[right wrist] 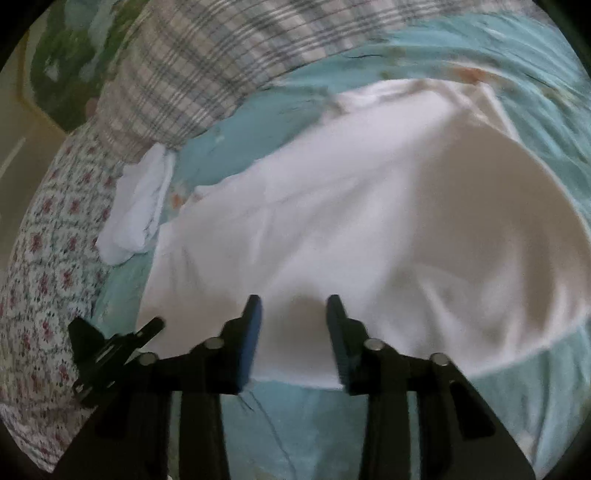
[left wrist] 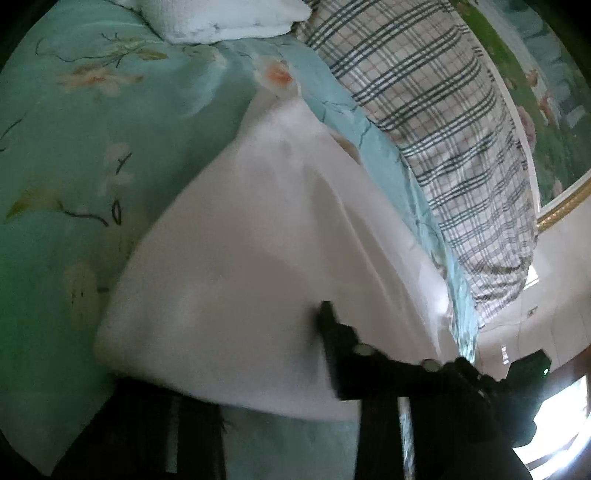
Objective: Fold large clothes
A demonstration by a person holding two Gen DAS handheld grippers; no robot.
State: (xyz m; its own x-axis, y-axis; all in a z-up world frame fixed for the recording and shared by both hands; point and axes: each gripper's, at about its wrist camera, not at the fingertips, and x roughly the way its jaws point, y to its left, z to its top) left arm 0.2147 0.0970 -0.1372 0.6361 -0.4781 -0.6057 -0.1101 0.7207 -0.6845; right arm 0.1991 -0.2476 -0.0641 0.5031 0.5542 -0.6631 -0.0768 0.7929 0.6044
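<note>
A large white garment [right wrist: 332,206] lies spread on a light-blue floral bedsheet [right wrist: 535,398]. My right gripper [right wrist: 293,306] is open, its two blue-padded fingers [right wrist: 251,332] standing apart over the garment's near hem, with nothing between them. In the left wrist view the same garment [left wrist: 240,258] billows up in front of the camera and covers the left finger. Only the right finger [left wrist: 332,332] of my left gripper [left wrist: 295,350] shows, pressed against the cloth. Whether it grips the cloth is hidden.
A plaid quilt [left wrist: 443,122] lies along the far side of the bed. A folded white cloth [right wrist: 140,210] sits near it, also in the left wrist view [left wrist: 221,18]. A flowered pillow or cover [right wrist: 44,277] lies at the left. A framed painting [left wrist: 554,110] hangs on the wall.
</note>
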